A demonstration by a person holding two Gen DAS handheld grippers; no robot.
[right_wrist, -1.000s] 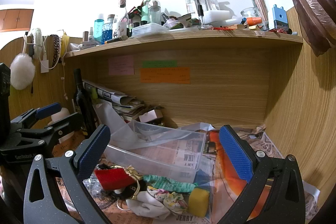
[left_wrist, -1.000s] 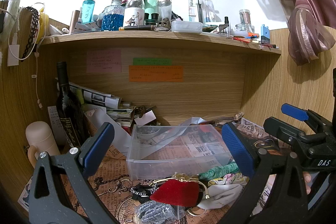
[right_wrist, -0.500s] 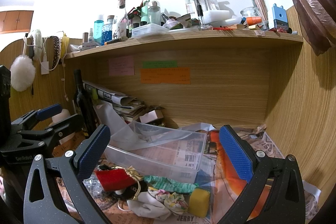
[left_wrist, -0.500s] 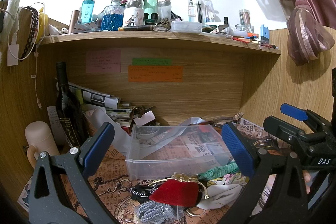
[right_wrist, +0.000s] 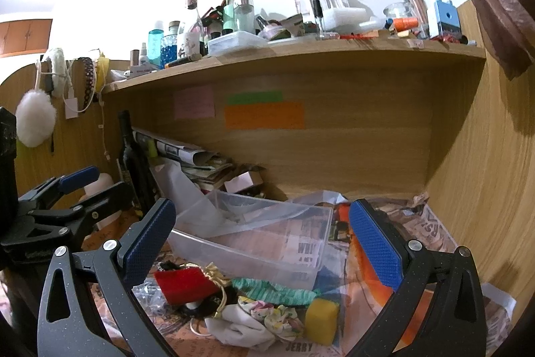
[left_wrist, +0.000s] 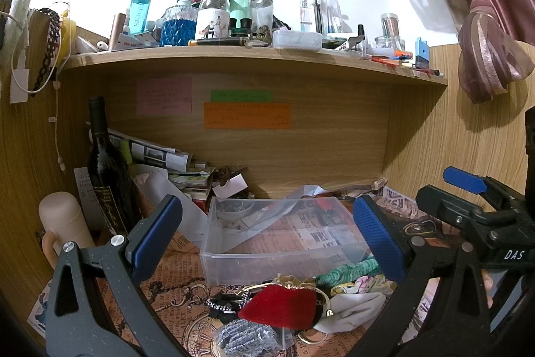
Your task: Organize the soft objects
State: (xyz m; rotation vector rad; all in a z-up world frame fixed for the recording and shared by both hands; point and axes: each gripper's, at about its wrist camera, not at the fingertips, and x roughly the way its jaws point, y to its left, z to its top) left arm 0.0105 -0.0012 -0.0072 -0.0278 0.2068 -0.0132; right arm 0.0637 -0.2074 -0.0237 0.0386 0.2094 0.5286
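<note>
1. Soft things lie heaped on the bench in front of a clear bin [left_wrist: 287, 243], just below both claws.
2. Left claw [left_wrist: 267, 236]: released, its blue pads spread wide, grasping nothing. It hangs above the heap, with the bin showing between its fingers.
3. Right claw [right_wrist: 260, 240]: also released, pads wide apart, empty. It hangs over the same heap from the right side.
4. Nearest the left claw is a red pouch [left_wrist: 281, 306] with a gold drawstring top. In front of it sits a grey scrubber [left_wrist: 245, 338] inside a clear bag.
5. Just right of the pouch lie a white cloth [right_wrist: 240, 327] and a floral scrunchie [right_wrist: 277, 315], touching each other.
6. Behind them, against the bin's front wall, stretches a green scrunchie [right_wrist: 277, 290].
7. A yellow sponge [right_wrist: 321, 320] stands at the right end of the heap, beside the floral scrunchie.
8. The bin is see-through and holds only a loose sheet of clear plastic draped over its rim.
9. The bench [right_wrist: 431, 230] is covered in printed newspaper-style paper.
10. Left of the bin, a dark wine bottle [left_wrist: 107, 169] stands upright, with a pale flask [left_wrist: 62, 223] beside it.
11. Behind the bin, rolled papers [left_wrist: 157, 153] lean against the wooden back wall, which carries pink, green and orange notes.
12. A shelf [left_wrist: 254, 54] above is crowded with bottles and jars.
13. A mauve curtain [left_wrist: 481, 22] hangs tied at upper right.
</note>
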